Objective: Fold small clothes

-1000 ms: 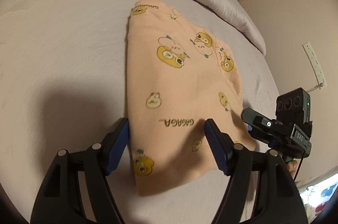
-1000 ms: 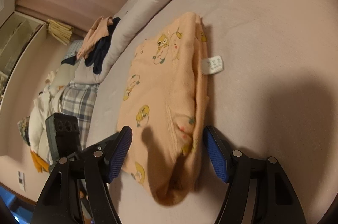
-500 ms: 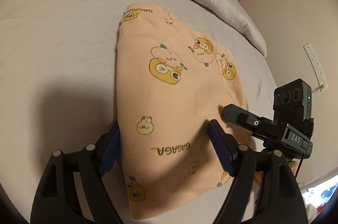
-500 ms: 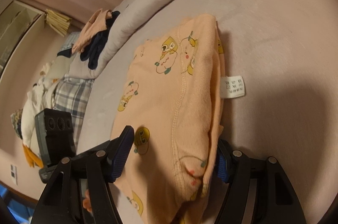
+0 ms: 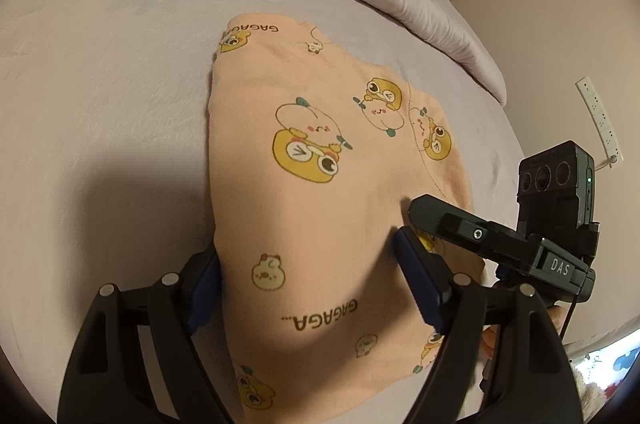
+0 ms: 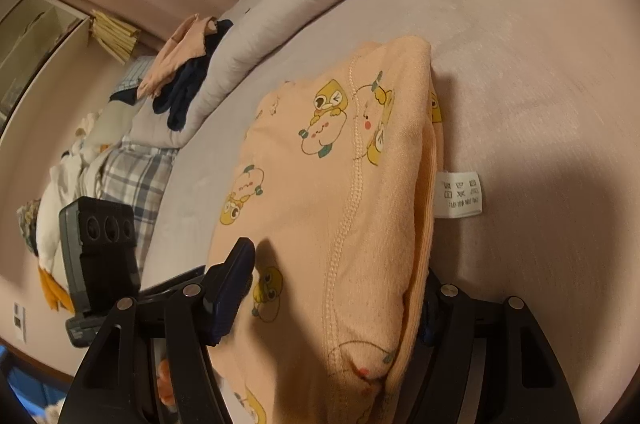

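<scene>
Left wrist view: the folded peach garment point(image 5: 320, 184) lies at centre on the bed point(image 5: 100, 104), its near end between the wide-open left gripper point(image 5: 308, 284).

Right wrist view: the right gripper point(image 6: 332, 296) straddles the garment's near end from 6 o'clock, jaws wide; care label point(image 6: 458, 194) at 3 o'clock.

The peach garment point(image 5: 320, 224) carries the printed word "GAGAGA" twice in the left wrist view: once near its far corner and once, followed by three dots, close to the camera. "DAS" stands in pale letters on the black body of the right claw point(image 5: 560, 266). A white care label point(image 6: 458, 194) at the garment's edge shows laundry symbols and a line of characters too small to read.
</scene>
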{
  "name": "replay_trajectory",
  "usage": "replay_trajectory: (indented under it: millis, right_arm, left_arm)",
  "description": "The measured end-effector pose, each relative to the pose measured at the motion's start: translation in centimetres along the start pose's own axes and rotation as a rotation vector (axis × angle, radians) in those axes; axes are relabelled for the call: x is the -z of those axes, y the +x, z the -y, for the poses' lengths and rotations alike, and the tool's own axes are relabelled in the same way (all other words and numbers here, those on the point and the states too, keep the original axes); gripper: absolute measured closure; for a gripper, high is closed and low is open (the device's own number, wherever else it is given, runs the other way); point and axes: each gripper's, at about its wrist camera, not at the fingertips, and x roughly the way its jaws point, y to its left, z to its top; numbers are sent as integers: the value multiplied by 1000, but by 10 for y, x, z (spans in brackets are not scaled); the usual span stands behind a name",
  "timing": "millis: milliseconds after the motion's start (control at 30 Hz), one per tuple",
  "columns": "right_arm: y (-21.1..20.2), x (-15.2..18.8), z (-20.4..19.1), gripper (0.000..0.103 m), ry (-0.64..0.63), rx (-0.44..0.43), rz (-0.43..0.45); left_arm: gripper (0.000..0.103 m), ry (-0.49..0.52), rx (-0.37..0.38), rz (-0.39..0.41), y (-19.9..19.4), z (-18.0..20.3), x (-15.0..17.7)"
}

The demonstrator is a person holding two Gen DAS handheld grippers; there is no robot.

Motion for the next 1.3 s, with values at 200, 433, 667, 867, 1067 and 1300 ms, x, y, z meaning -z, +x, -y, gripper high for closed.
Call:
replay_trajectory:
  millis: [200,433,667,867,1067,1300]
  right_arm:
    - [1,0,-1,36,-12,8,15]
    - [-1,0,3,43,-2,7,22]
    - [0,-1,4,50,-2,24,26]
    - [1,-2,4,57,-5,47,25]
    - [2,-2,2,59,-21,67,23]
    - [3,0,-7,64,-75,141,30]
  left_arm:
    - [24,-6,9,4,3,-2,-4]
    - [30,-56,41,22,3,-9,-5]
    - [43,-68,19,24,2,-10,-6]
    - [47,-65,-9,23,1,-11,-6]
    - [47,-49,-32,21,2,-9,-5]
    - [47,-20,-68,18,4,-5,-6]
